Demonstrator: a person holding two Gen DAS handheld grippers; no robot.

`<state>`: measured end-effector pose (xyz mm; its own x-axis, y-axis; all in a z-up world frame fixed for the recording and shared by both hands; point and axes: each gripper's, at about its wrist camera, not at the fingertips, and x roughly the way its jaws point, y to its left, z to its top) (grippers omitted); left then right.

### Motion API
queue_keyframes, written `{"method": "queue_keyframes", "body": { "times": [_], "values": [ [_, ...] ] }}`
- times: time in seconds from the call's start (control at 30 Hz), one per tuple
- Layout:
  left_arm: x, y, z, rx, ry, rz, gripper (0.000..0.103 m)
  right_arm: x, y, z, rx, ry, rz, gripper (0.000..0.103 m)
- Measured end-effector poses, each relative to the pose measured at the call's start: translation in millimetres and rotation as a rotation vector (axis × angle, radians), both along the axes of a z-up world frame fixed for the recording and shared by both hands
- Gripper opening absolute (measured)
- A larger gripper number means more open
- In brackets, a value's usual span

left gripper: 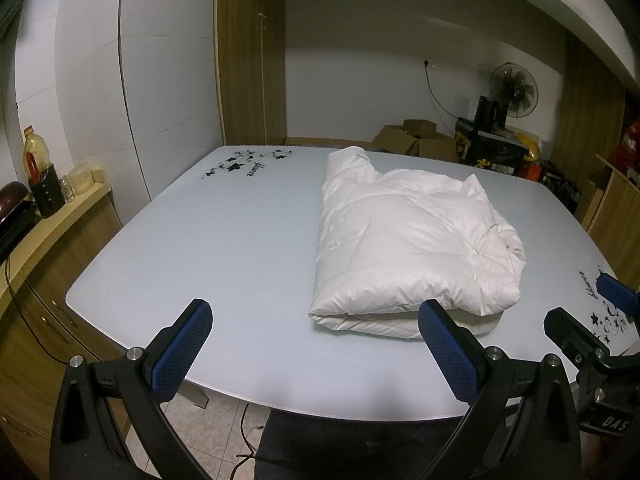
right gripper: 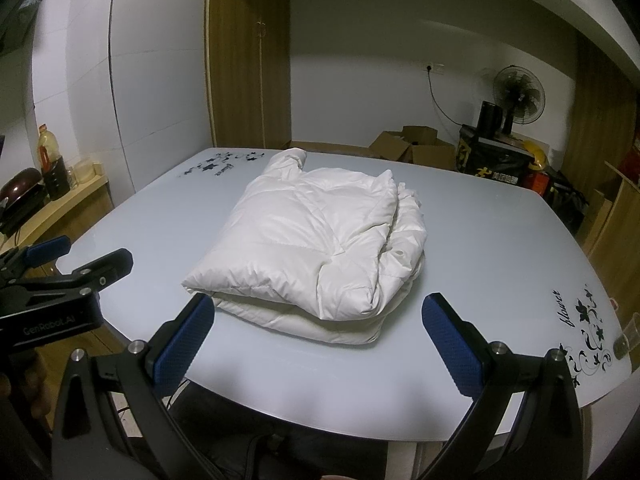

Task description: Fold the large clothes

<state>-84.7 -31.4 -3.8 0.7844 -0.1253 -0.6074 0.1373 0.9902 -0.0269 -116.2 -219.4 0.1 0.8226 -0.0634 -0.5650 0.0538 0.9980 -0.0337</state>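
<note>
A white puffy down jacket (left gripper: 408, 240) lies folded into a thick bundle on the pale glass table (left gripper: 224, 240); it also shows in the right wrist view (right gripper: 316, 240). My left gripper (left gripper: 316, 320) is open and empty, held above the table's near edge, its right finger in front of the jacket's near fold. My right gripper (right gripper: 318, 316) is open and empty, just short of the jacket's near edge. Each gripper shows in the other's view, the right one (left gripper: 592, 316) and the left one (right gripper: 68, 260).
The table (right gripper: 500, 260) has black flower decals at its corners. A wooden counter (left gripper: 48, 220) with a bottle and jars stands to the left. Cardboard boxes (left gripper: 416, 140), a black box and a fan (left gripper: 514, 90) stand behind the table. Cables hang below the near edge.
</note>
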Motion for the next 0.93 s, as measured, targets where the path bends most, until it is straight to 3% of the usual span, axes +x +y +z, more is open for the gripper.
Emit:
{"method": "queue_keyframes", "body": {
  "times": [0.8, 0.93],
  "values": [
    [4.7, 7.2, -5.6, -0.014, 0.015, -0.022, 0.103, 0.5, 0.3, -1.4, -0.001, 0.010, 0.009, 0.103],
    [1.3, 6.0, -1.9, -0.005, -0.042, -0.039, 0.103, -0.1, 1.0, -1.2, -0.003, 0.009, 0.009, 0.103]
  ]
}}
